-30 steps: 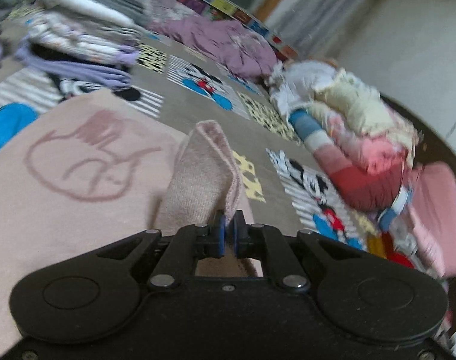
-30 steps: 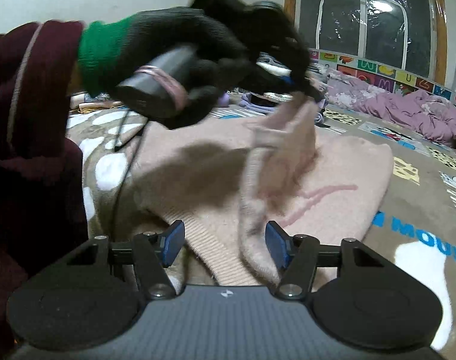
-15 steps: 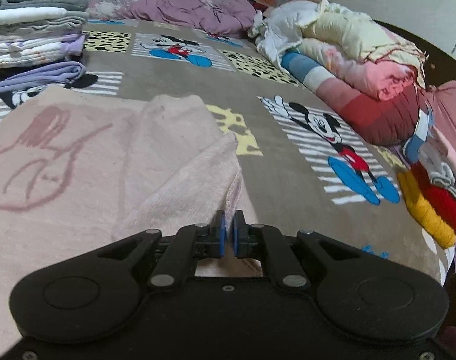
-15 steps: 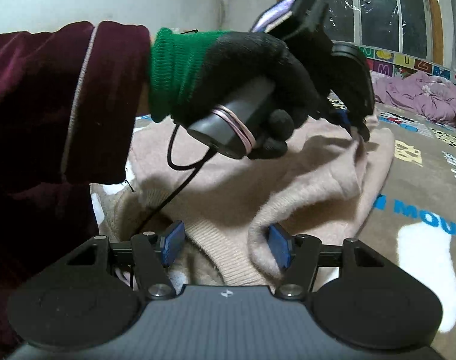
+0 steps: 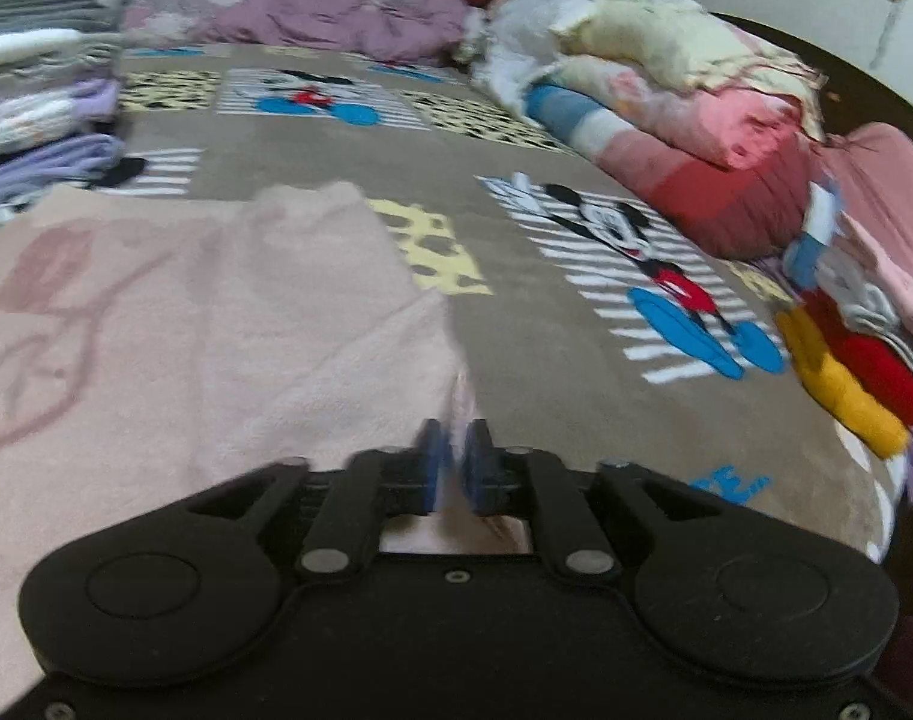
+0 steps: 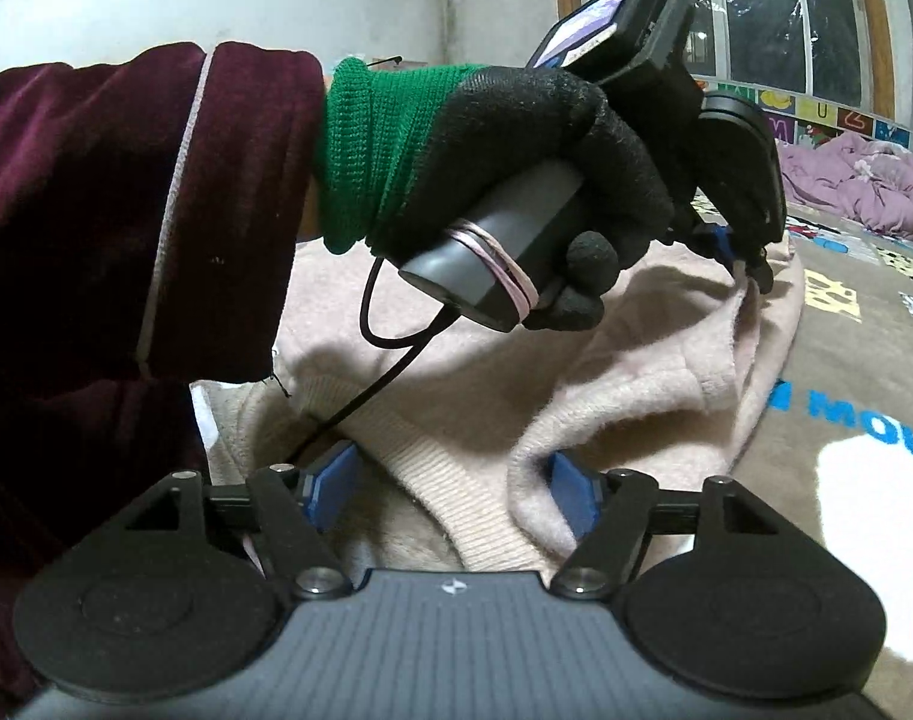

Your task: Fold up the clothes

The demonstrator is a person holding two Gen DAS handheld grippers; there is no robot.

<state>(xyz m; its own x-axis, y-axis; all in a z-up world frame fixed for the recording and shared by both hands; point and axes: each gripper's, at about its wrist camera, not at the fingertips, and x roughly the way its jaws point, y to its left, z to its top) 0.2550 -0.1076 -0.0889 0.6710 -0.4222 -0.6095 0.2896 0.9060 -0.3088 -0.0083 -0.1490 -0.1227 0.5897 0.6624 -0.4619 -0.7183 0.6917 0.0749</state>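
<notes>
The pink sweater [image 5: 204, 324] lies spread on the cartoon-print blanket [image 5: 552, 372], with one sleeve [image 6: 684, 360] drawn in over the body. The left tool [image 5: 454, 468] has its pads nearly together, with a thin edge of the sleeve's cuff between them; in the right wrist view the same tool sits low over the sweater's far edge with the cuff pinched at its tip. It seems held that way so the sleeve can be laid flat across the chest rather than dropped in a heap. The gloved left hand [image 6: 516, 180] grips the tool's handle from above, which keeps the cuff close to the cloth.

The right tool [image 6: 450, 492] is spread wide and grips nothing; its pads straddle the ribbed hem on the sweater's near side, probably waiting to steady or take that edge once the sleeve is down.

Beyond the sweater, folded stacks [image 5: 42, 90] sit to its left and an unfolded pile [image 5: 696, 138] to its right, so sorting is likely only partway through.
</notes>
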